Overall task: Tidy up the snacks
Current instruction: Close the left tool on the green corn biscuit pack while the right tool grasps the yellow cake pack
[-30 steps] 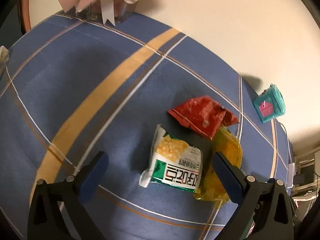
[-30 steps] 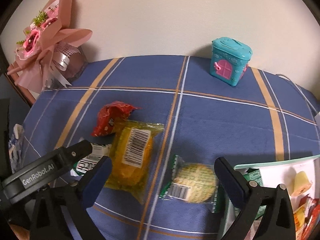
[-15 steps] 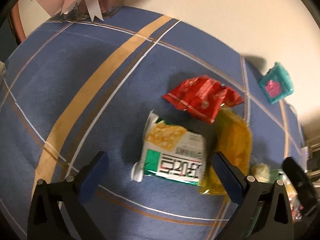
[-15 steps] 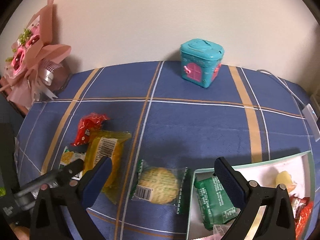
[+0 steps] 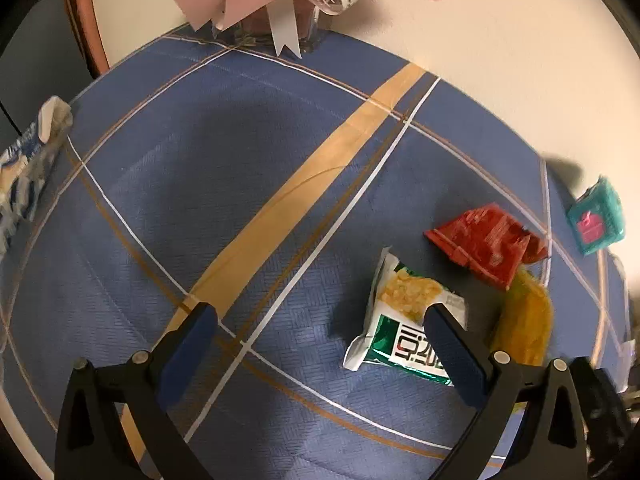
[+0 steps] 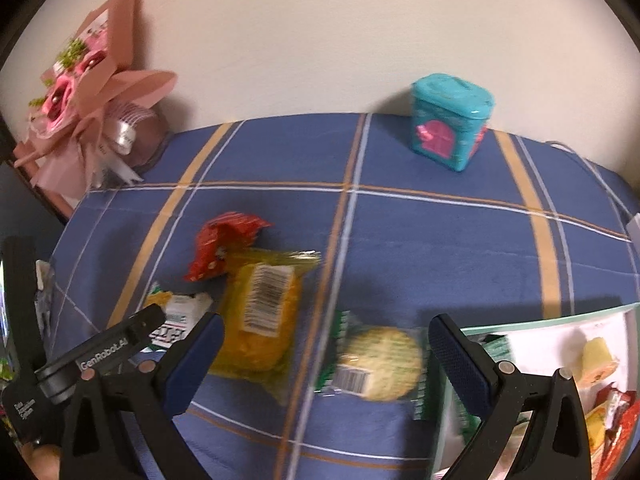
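Observation:
On the blue plaid cloth lie a green-and-white corn snack packet (image 5: pixel 404 328), a red packet (image 5: pixel 484 244) and a yellow packet (image 5: pixel 528 320). My left gripper (image 5: pixel 320 344) is open above bare cloth, its right finger overlapping the corn packet. In the right wrist view the red packet (image 6: pixel 224 248), the yellow packet (image 6: pixel 260 320) and a round cracker in a green wrapper (image 6: pixel 376 364) lie in front of my right gripper (image 6: pixel 324 356), which is open with nothing in it. A white tray (image 6: pixel 560 328) at the lower right holds several snacks.
A teal toy house box (image 6: pixel 448 120) stands by the wall at the back. A pink bouquet (image 6: pixel 92 92) leans at the back left corner. A blue-and-white wrapper (image 5: pixel 28 160) lies at the cloth's left edge. The other gripper's body (image 6: pixel 100 352) reaches in at lower left.
The left view has swung left, so the packets now sit at its right side. The right view has swung back left, bringing the yellow packet and cracker nearer and pushing the tray to the edge.

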`<state>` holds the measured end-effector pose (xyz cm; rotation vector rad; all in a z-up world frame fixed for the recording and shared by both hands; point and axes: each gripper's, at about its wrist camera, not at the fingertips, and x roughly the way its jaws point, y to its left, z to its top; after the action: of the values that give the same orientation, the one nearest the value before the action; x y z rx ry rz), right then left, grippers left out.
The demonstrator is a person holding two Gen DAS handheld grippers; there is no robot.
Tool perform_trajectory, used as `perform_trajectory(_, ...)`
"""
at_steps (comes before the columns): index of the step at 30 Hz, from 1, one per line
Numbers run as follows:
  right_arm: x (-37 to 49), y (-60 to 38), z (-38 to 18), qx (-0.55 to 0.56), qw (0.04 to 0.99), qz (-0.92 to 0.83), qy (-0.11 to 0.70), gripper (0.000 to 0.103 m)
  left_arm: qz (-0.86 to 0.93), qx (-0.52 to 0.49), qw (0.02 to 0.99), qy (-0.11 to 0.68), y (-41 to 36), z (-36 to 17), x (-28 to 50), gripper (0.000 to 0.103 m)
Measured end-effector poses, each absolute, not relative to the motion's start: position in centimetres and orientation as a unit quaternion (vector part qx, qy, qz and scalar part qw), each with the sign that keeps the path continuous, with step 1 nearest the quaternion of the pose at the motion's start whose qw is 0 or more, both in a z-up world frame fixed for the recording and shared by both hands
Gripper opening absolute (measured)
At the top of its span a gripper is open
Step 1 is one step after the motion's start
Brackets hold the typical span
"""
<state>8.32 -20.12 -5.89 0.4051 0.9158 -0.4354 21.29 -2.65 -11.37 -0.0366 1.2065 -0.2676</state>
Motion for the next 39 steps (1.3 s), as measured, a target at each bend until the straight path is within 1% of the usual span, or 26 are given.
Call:
perform_trajectory(3,9.1,-19.7,-6.5,0.202,0.848,-0.205,0.446,0.103,-0.134,-0.037,0.814,0.563,-2.5,-11.2,21.8,0.103)
perform_trajectory(10,11.4,-18.9,-7.7,0.182,0.831,-0.211,0.481,0.103,-0.14,-0.053,0.813,0.562,-2.4,-10.9,22.6,0.103)
perform_trajectory(16,12.9,-18.2,-8.9,0.16,0.826,-0.209,0.498,0.103,-0.175,-0.04,0.806,0.564,-3.7,-11.0,22.3,0.103)
perform_trajectory(22,12.7,-17.6,-10.0,0.129,0.83,-0.215,0.499,0.103,-0.194,-0.023,0.793,0.577,-5.4,-12.0,21.9,0.103)
perform_trajectory(25,12.4,-17.4,-10.1,0.114,0.842,-0.21,0.484,0.094,-0.201,-0.019,0.79,0.579,-6.1,-12.4,21.8,0.103)
perform_trajectory(27,12.2,-17.2,-10.0,0.11,0.848,-0.204,0.477,0.084,-0.203,-0.02,0.788,0.581,-6.3,-12.6,21.6,0.103)
perform_trajectory(28,12.2,-17.2,-10.1,0.112,0.849,-0.198,0.476,0.082,-0.202,-0.022,0.786,0.584,-6.4,-12.8,21.5,0.103)
perform_trajectory(30,12.1,-17.1,-10.3,0.115,0.851,-0.19,0.476,0.073,-0.201,-0.018,0.787,0.584,-6.5,-13.0,21.4,0.103)
perform_trajectory(31,12.1,-16.9,-10.5,0.113,0.852,-0.188,0.475,0.072,-0.2,-0.014,0.788,0.582,-6.5,-13.0,21.3,0.102)
perform_trajectory(32,12.1,-16.9,-10.5,0.111,0.854,-0.187,0.473,0.066,-0.199,-0.011,0.789,0.582,-6.6,-13.1,21.2,0.101)
perform_trajectory(33,12.0,-16.8,-10.5,0.112,0.855,-0.187,0.471,0.057,-0.197,-0.008,0.79,0.581,-6.6,-13.1,21.1,0.099)
perform_trajectory(34,12.0,-16.8,-10.6,0.117,0.855,-0.184,0.471,0.053,-0.194,-0.004,0.793,0.578,-6.7,-13.1,21.0,0.096)
perform_trajectory(37,11.9,-16.8,-10.7,0.119,0.855,-0.181,0.472,0.05,-0.189,0.009,0.797,0.573,-6.7,-13.0,20.6,0.089)
perform_trajectory(39,11.7,-17.0,-10.7,0.123,0.855,-0.18,0.471,0.049,-0.185,0.019,0.8,0.57,-6.9,-12.9,20.3,0.082)
